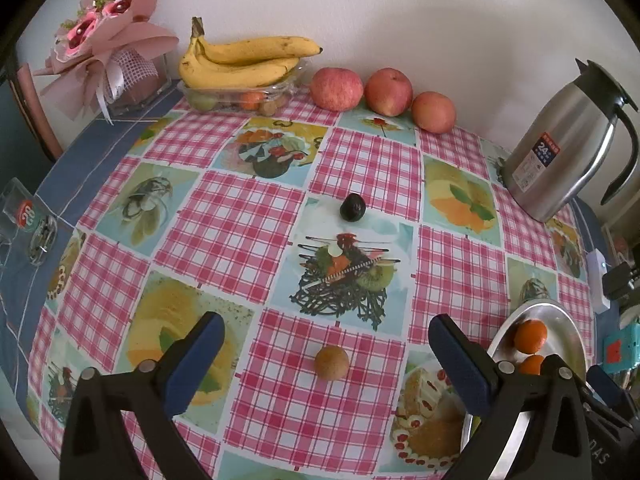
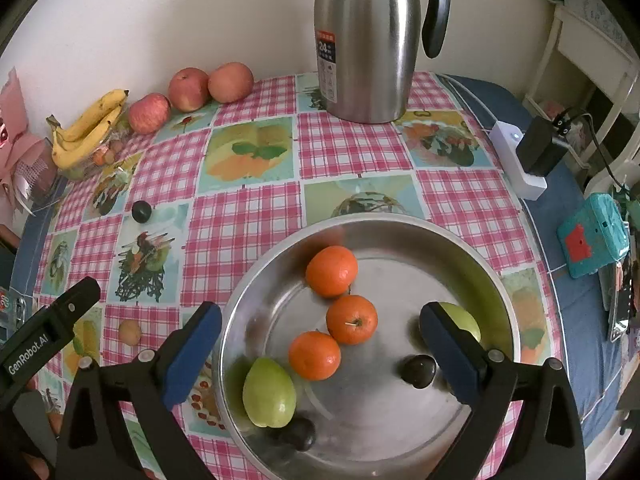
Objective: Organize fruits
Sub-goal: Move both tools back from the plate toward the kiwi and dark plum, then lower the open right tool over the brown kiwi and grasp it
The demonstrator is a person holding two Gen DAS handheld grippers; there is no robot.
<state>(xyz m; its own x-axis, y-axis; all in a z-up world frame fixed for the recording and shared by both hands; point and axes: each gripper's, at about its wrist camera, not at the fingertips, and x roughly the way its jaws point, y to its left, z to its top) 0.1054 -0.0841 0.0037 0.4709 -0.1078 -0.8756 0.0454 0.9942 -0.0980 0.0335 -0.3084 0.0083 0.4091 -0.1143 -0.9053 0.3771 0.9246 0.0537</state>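
My left gripper (image 1: 326,356) is open and empty, its jaws either side of a small brown round fruit (image 1: 331,363) on the checked tablecloth. A dark plum (image 1: 352,207) lies farther back. My right gripper (image 2: 320,344) is open and empty above a steel bowl (image 2: 496,280). The bowl holds three oranges (image 2: 331,271), two green fruits (image 2: 269,393) and two dark plums (image 2: 418,371). The brown fruit (image 2: 129,332) and the loose plum (image 2: 141,211) also show in the right wrist view. The bowl (image 1: 520,320) sits at the right in the left wrist view.
Three apples (image 1: 388,91) and a clear tray with bananas (image 1: 244,60) stand along the back wall. A steel thermos jug (image 1: 568,140) stands back right. A pink bouquet (image 1: 104,40) is back left. A power strip (image 2: 516,156) and a teal box (image 2: 592,236) lie at the right edge.
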